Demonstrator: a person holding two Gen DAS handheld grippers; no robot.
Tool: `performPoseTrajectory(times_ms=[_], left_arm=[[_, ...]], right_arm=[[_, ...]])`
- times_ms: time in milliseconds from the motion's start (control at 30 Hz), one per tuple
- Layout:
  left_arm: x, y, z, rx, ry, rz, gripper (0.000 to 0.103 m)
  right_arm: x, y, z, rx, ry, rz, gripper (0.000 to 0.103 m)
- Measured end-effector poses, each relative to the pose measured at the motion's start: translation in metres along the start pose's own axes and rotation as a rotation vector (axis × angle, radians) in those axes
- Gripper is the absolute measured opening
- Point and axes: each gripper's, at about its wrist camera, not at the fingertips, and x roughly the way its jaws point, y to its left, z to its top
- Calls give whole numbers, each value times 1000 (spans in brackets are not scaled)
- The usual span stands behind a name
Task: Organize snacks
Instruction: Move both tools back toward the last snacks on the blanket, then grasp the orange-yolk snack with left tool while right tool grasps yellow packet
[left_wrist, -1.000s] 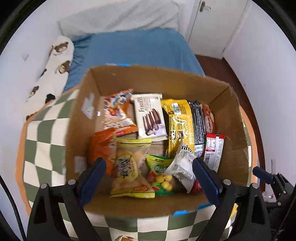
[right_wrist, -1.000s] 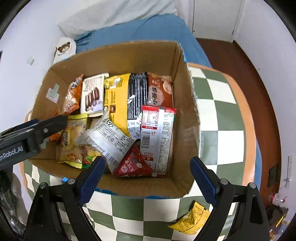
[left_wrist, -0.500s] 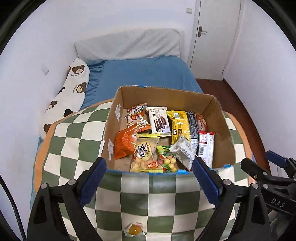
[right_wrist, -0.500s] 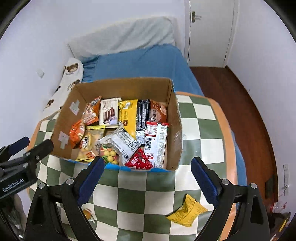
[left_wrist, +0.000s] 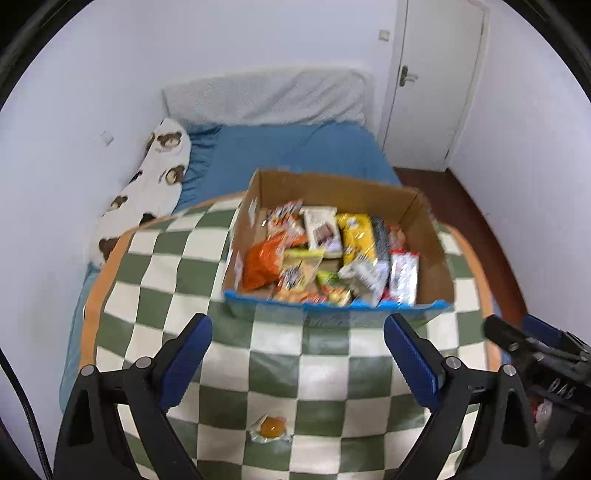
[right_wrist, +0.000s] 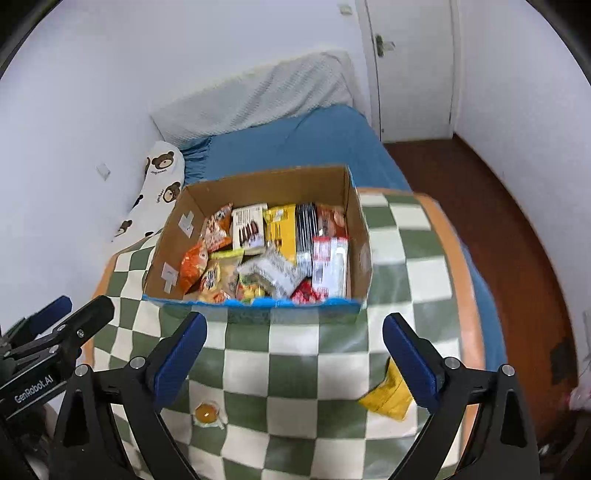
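Note:
An open cardboard box (left_wrist: 332, 184) (right_wrist: 266, 182) full of several snack packets sits at the far side of the checkered table (left_wrist: 177, 280) (right_wrist: 410, 266). A small clear-wrapped orange sweet (left_wrist: 271, 427) (right_wrist: 206, 412) lies on the table near me. A yellow packet (right_wrist: 386, 397) lies at the near right, partly behind the right gripper's finger. My left gripper (left_wrist: 297, 354) is open and empty, held above the table short of the box. My right gripper (right_wrist: 293, 349) is open and empty, also short of the box.
A bed with a blue sheet (left_wrist: 295, 147), a grey pillow (left_wrist: 266, 96) and a bear-print pillow (left_wrist: 155, 173) stands behind the table. A white door (left_wrist: 432, 74) and wooden floor (right_wrist: 480, 206) are at the right. Walls close in left and right.
Both grippers have pulled back and up from over the box. The box now looks smaller and farther, and the table front with the orange sweet and yellow packet has come into view.

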Motion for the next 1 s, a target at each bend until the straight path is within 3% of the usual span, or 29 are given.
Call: performPoseTrajectory(times_ms=[167,400,500,600,667,767,800,867,1000], left_arm=[[49,22,-35,-56,123,21,95],[125,59,-97,-195,381,39,95],[149,70,-124,-239,490,30,95],[165,81,-150,-310,573,-10,95],[172,84,-164,-339,608,-37,95],[181,78,-176,-301,617,-32,93],[185,75,-178,-281,621,-25,91],[193,69,-183,-251,636,-23,76],[201,55,-189,-199,629,-9,68]], right_arm=[[35,-46,-30,137,123,-19,98],[129,-136,-89,359,359,-115,98],[163,-159,-108,395,429,-158,97],[190,-171,-125,431,478,-173,86],[199,-170,-131,425,484,-166,73],[201,-151,-134,345,470,-155,65],[203,-141,-136,308,475,-137,64],[205,-122,-141,234,496,-112,60],[209,-84,-160,121,544,-65,55]])
